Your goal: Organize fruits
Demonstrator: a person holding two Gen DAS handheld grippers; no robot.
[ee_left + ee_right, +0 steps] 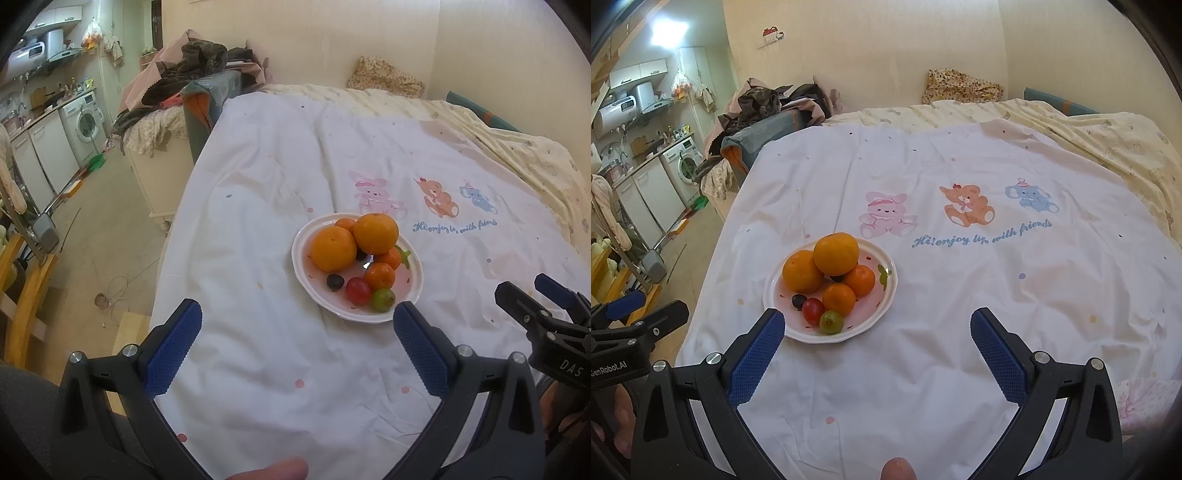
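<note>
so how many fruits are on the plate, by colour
On the plate:
orange fruits: 5, two large and three small
dark grapes: 2
red grape: 1
green grape: 1
total: 9

We see bare bed sheet (923,369) all round the plate (886,295), whose piled fruit (834,254) alone stands in the way.
</note>
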